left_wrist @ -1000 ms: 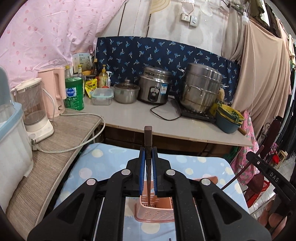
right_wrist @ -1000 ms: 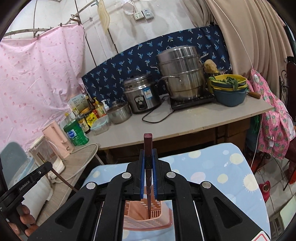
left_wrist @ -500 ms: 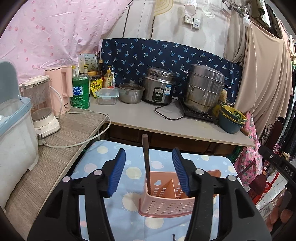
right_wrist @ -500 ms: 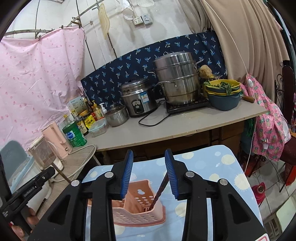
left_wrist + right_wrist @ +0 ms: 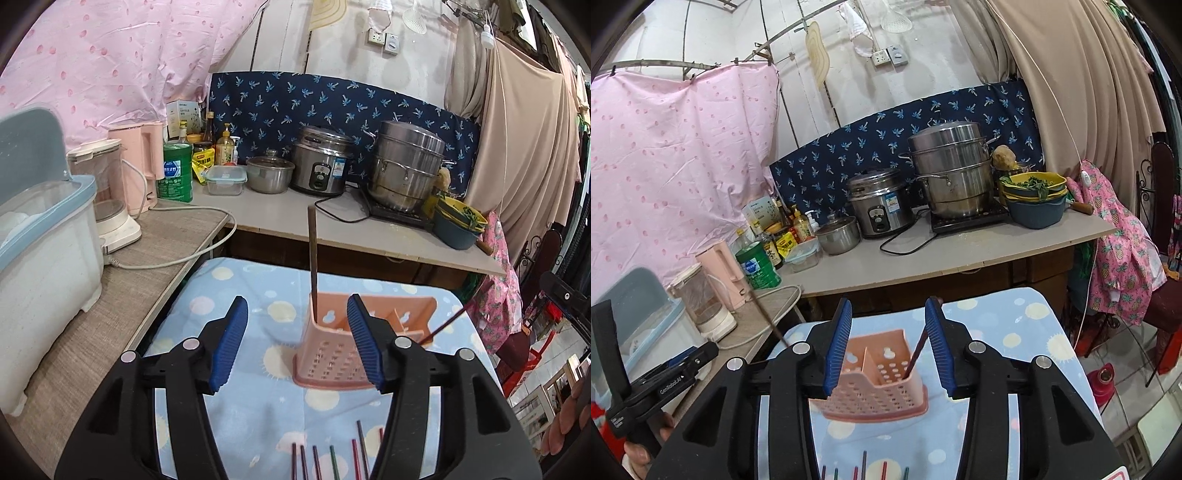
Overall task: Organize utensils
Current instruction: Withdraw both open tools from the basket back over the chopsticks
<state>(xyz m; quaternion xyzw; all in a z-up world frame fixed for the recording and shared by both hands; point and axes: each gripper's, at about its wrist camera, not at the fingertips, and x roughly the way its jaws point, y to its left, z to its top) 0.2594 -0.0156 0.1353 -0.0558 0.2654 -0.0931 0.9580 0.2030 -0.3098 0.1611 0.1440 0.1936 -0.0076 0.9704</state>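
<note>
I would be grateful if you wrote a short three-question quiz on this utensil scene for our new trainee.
1. True or false: the left gripper is shut on a chopstick.
2. Which compartment of the pink holder does the reddish chopstick stand in, seen from the right wrist camera: A left, B right?
3. Fill in: the remaining chopsticks lie on the ____ cloth.

Key:
1. False; its fingers are opening, nothing is gripped, and the brown chopstick stands free in the holder.
2. B.
3. Blue spotted.
</note>
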